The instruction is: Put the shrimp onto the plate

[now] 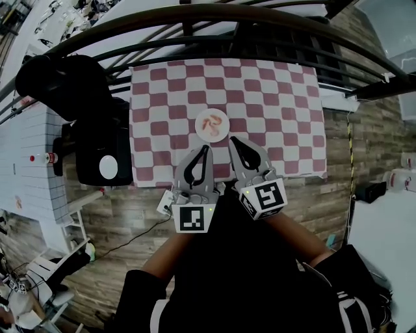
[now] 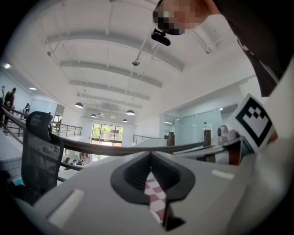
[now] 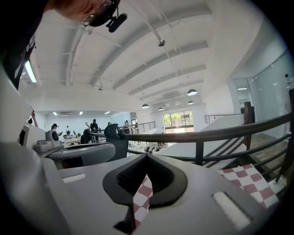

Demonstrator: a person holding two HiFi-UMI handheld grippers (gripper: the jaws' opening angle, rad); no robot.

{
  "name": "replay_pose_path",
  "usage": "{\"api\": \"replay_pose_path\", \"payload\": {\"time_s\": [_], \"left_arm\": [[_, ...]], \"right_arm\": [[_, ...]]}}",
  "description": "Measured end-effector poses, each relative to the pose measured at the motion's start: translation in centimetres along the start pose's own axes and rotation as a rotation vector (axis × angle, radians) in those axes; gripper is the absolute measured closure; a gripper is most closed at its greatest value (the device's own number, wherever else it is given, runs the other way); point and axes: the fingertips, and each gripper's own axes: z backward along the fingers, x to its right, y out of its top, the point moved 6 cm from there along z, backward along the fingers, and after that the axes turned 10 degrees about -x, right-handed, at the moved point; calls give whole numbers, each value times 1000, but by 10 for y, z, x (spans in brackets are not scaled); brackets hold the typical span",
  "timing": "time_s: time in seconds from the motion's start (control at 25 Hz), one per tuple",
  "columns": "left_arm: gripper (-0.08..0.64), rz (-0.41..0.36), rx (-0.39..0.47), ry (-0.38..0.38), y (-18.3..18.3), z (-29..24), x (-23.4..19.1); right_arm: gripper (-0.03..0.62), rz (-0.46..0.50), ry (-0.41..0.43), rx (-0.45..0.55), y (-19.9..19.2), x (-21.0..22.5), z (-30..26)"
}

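A small white plate lies near the front middle of the red-and-white checked tablecloth. Pinkish-orange shrimp lie on the plate. My left gripper is held just short of the plate's near rim, its jaws shut with nothing between them. My right gripper sits beside it, a little right of the plate, also shut and empty. In the left gripper view the gripper points upward, and only a sliver of the cloth shows through the jaw hollow. The right gripper shows the same in its own view.
A black office chair stands against the table's left edge. A dark metal railing runs along the table's far side. A white desk at the left carries a bottle with a red cap. A cable lies on the wooden floor.
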Motion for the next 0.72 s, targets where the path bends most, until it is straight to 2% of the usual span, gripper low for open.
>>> {"api": "replay_pose_path", "payload": {"time_s": [0.36,0.72], "left_arm": [[552,-28,21,-20,6,-4,14],[552,-25,10,-29,1,-4,28]], "right_arm": [[594,23,-71,35,1,6,20],[594,14,-122,-13,-12,20,34]]}}
